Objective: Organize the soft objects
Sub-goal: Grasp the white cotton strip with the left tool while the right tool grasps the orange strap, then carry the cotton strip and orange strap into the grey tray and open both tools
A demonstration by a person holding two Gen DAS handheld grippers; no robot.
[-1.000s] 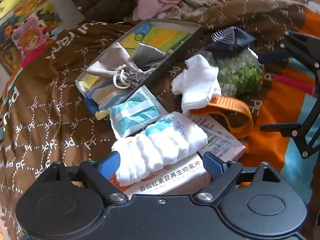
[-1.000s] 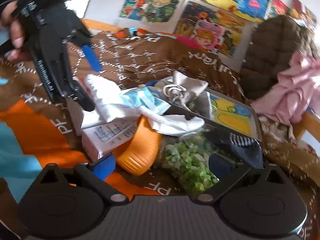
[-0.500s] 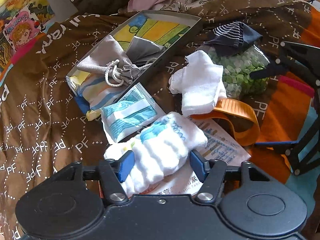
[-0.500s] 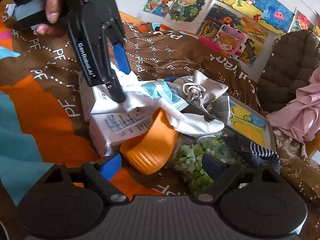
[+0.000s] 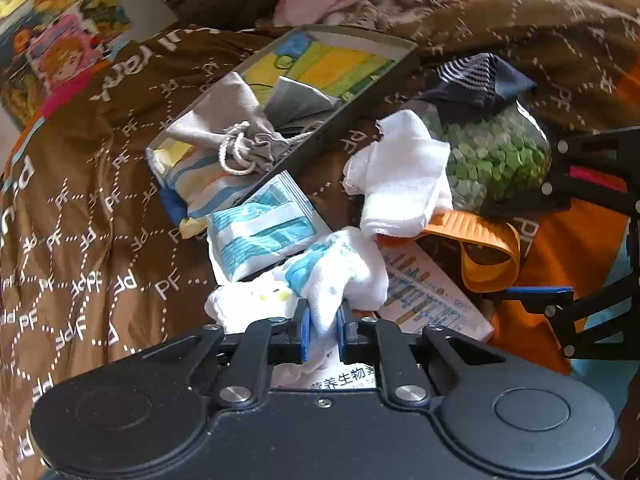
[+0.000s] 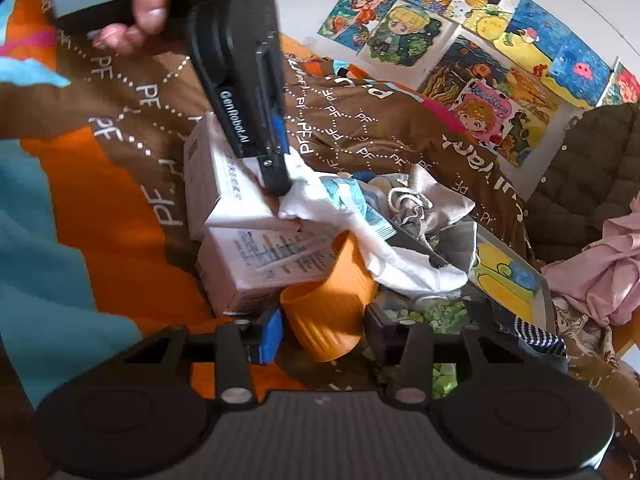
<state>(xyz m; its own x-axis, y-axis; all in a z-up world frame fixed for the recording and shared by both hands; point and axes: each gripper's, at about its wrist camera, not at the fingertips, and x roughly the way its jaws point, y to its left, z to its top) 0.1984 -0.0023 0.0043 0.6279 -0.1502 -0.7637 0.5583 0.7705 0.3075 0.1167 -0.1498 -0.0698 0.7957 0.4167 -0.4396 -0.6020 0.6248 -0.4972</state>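
My left gripper (image 5: 322, 328) is shut on a white cloth with a blue print (image 5: 336, 272), which lies on a medicine box (image 5: 428, 300). In the right wrist view the left gripper (image 6: 280, 180) pinches that cloth (image 6: 316, 200) from above. My right gripper (image 6: 324, 332) has its pads against both sides of an orange ribbed cup (image 6: 328, 308) lying on its side. A second white towel (image 5: 400, 176) drapes over the cup (image 5: 484, 252). The grey tray (image 5: 360, 116) holds a grey drawstring pouch (image 5: 240, 136). A dark striped sock (image 5: 476, 80) rests on a bag of green beads (image 5: 496, 156).
A teal wet-wipe packet (image 5: 260, 232) lies against the tray's near end. Everything sits on a rumpled brown and orange quilt (image 5: 100, 240). Pink clothing (image 6: 600, 272) and a dark padded jacket (image 6: 580, 168) lie behind the tray. Drawings (image 6: 480, 40) cover the wall.
My left gripper's jaws closed on the printed white cloth and bunched it up. My right gripper moved forward and narrowed onto the orange cup.
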